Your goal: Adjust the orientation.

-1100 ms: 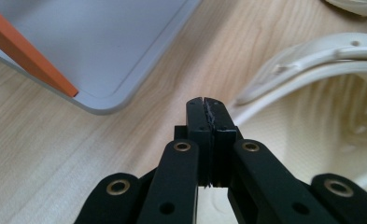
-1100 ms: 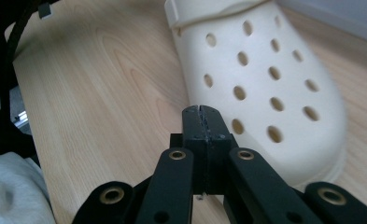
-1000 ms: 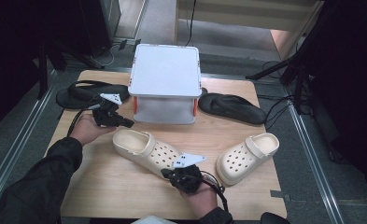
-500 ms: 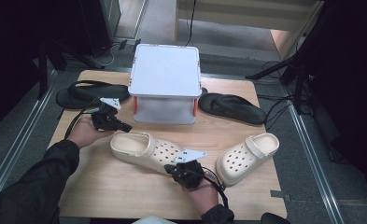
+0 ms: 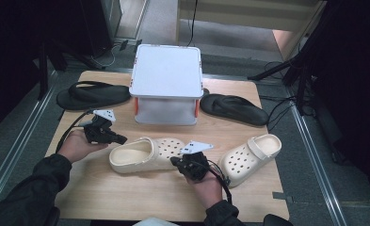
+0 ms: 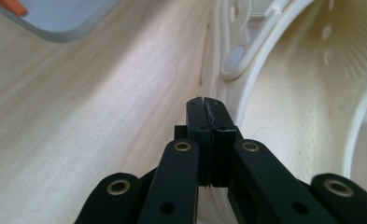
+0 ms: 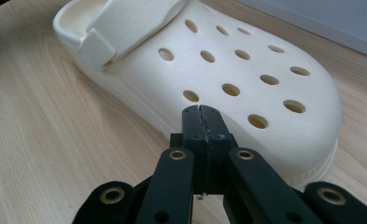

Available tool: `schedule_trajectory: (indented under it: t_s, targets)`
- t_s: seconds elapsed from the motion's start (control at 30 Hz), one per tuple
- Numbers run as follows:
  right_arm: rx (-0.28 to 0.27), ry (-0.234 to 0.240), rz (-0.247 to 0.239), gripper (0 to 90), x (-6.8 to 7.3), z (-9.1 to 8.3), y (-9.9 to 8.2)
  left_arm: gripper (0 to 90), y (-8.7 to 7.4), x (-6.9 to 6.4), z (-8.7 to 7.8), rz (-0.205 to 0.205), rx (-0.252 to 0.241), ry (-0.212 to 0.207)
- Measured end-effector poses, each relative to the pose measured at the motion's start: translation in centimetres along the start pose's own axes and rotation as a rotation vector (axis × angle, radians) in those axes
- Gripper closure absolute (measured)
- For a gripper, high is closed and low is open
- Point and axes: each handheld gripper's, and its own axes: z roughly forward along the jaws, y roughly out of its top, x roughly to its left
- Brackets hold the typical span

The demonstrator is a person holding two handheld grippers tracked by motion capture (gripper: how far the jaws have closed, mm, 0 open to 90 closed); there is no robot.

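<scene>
A cream clog (image 5: 142, 155) is seen lying on its sole at the centre of the high view, just below the middle of the frame. Its open heel is turned toward the left of the frame and its rounded toe toward the right. The upper over the toe is pierced by rows of round holes, and a heel strap is folded forward over the opening. In the left gripper view the textured footbed and a strap rivet are shown at upper right; in the right gripper view the perforated toe fills the centre.
</scene>
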Motion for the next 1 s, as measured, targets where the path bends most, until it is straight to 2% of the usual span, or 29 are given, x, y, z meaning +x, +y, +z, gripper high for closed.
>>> schedule_trajectory:
  t_s: [0.3,0.53,0.7,1.0]
  targets:
    - [0.002,-0.013,0.011,90.0,-1.0,0.6,0.9,90.0,-2.1,-2.2,-0.4,-0.023,-0.030,-0.005]
    - [0.000,-0.010,0.032,90.0,-1.8,1.5,1.9,90.0,-3.1,-4.2,-0.4,-0.028,-0.027,-0.015]
    - [-0.005,-0.013,0.035,90.0,-2.1,2.5,2.8,90.0,-3.5,-5.6,-0.1,-0.039,-0.030,-0.020]
    - [-0.014,-0.027,0.067,90.0,-2.9,3.9,4.2,90.0,-3.6,-6.8,0.3,-0.063,-0.038,-0.014]
